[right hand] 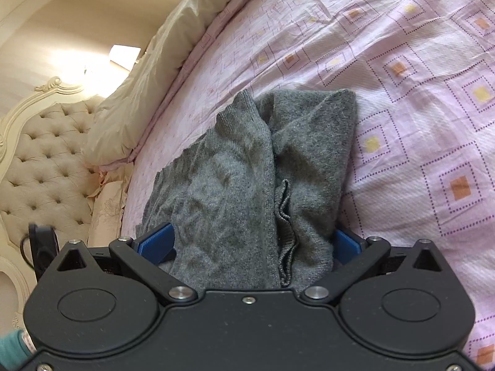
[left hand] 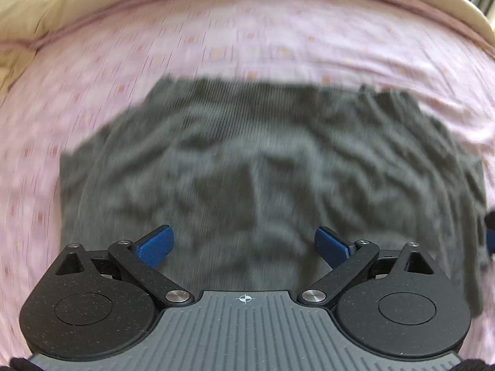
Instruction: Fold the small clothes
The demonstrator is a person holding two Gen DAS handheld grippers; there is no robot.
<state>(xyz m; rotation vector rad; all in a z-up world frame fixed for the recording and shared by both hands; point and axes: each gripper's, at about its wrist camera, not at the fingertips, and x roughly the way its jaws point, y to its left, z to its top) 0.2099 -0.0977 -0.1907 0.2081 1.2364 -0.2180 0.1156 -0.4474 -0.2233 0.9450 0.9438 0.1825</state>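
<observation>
A grey knit sweater [left hand: 263, 160] lies rumpled at frame centre on the pink patterned bedsheet [left hand: 92, 92]. The left gripper [left hand: 244, 245] is spread wide above it, empty. The right gripper [right hand: 252, 245] is also wide apart, a folded sleeve [right hand: 309, 154] lying loose between its blue pads [right hand: 156, 242].

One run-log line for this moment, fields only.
left tool: open, above grey knitted garment | right tool: open, straddling garment | surface: pink patterned bedsheet | fold: partly done

Left wrist view's smeared w/ motion blur: grey knit sweater [left hand: 247, 160] & pink bedsheet [left hand: 278, 40] pattern unreadable. Right view: sweater's near end hidden under right hand-held gripper [right hand: 250, 244].
</observation>
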